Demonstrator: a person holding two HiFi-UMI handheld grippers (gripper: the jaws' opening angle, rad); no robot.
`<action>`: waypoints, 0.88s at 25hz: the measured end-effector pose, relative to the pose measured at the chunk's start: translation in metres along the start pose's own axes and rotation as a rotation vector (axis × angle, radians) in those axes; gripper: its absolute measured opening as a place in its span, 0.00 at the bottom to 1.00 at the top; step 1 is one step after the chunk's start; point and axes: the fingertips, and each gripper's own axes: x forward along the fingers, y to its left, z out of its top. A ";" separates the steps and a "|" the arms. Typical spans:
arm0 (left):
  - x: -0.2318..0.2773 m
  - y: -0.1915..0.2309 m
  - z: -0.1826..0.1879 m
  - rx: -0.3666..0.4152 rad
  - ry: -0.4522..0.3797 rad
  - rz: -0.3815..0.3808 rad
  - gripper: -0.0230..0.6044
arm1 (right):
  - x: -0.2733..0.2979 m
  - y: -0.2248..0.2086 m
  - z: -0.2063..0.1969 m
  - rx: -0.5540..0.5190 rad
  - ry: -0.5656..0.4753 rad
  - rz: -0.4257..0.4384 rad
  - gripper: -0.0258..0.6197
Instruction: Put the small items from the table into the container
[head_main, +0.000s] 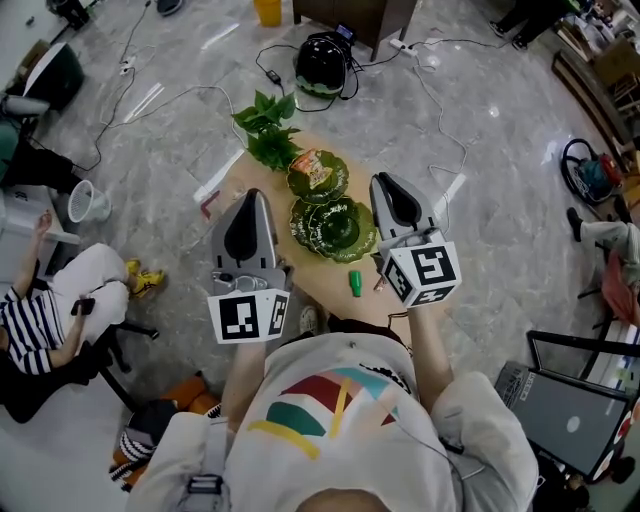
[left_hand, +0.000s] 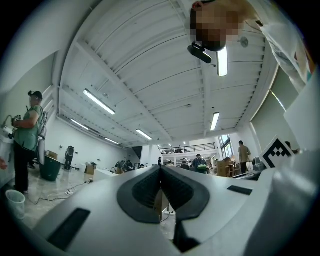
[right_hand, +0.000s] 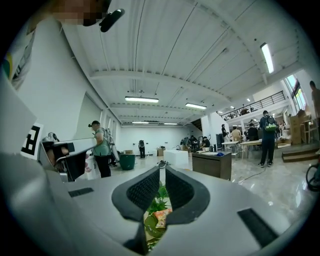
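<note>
Both claws are pressed together with nothing between the pads: the left claw (head_main: 252, 194) and the right claw (head_main: 381, 179) hang above the small wooden worktop (head_main: 325, 278), pointing out across the room rather than down at it. The task's things lie below them. A small green item (head_main: 354, 283) sits near the worktop's near edge, and a small red item (head_main: 378, 286) lies just beside it, partly hidden under the right claw's marker cube. The likeliest fault is a claw brought down while shut, which would shove the green item rather than straddle it. So close to the edge, a nudge could send it to the floor, and if it is round, as it looks, it may roll. The red item could be missed or knocked, since the head view barely shows it. There are also two leaf-shaped green dishes: one looks empty (head_main: 333, 228), and the farther one (head_main: 296, 182) holds a snack packet (head_main: 316, 168). Dropping into the wrong dish is possible, and which one counts as the container cannot be told. A reach over the dishes could brush the potted plant (head_main: 268, 128).
</note>
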 end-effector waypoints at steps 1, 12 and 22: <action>0.000 -0.001 0.000 0.000 0.003 -0.003 0.05 | -0.001 -0.004 0.002 0.030 -0.030 -0.015 0.10; -0.004 -0.006 -0.048 0.020 0.136 -0.058 0.05 | -0.033 -0.033 -0.133 0.131 0.222 -0.202 0.51; -0.056 0.005 -0.173 0.027 0.334 -0.042 0.05 | -0.127 0.009 -0.521 0.274 0.960 -0.243 0.51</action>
